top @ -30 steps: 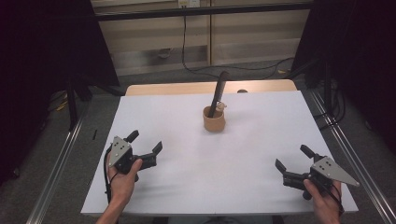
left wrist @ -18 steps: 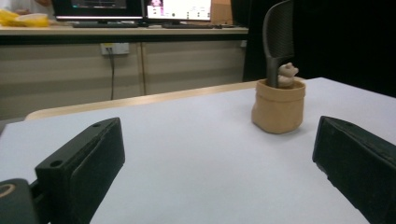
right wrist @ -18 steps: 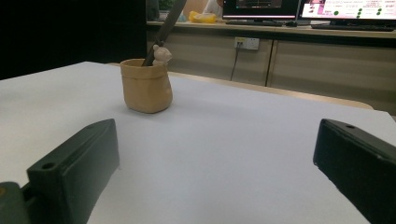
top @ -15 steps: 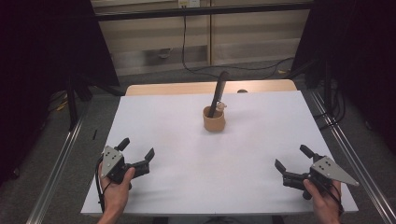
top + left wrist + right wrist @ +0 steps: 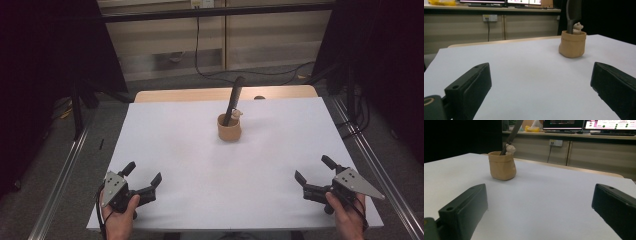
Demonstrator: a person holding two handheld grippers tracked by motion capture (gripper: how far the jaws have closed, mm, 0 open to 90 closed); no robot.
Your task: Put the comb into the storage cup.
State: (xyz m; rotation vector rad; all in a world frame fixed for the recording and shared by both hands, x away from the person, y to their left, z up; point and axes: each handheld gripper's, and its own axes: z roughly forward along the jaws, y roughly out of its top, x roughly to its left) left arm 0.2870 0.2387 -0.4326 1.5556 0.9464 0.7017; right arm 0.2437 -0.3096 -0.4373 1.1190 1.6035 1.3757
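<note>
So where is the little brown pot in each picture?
High view: the pot stands at the middle of the white table, toward the far edge.
Left gripper view: the pot is upper right, beyond the open jaws.
Right gripper view: the pot is upper left, beyond the open jaws.
Shared landmark: the dark stick leaning out of the pot, beside a tiny bear figure.

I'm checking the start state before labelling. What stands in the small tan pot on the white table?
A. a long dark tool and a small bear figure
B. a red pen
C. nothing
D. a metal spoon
A: a long dark tool leans out of the small tan pot, beside a small bear figure.
</note>
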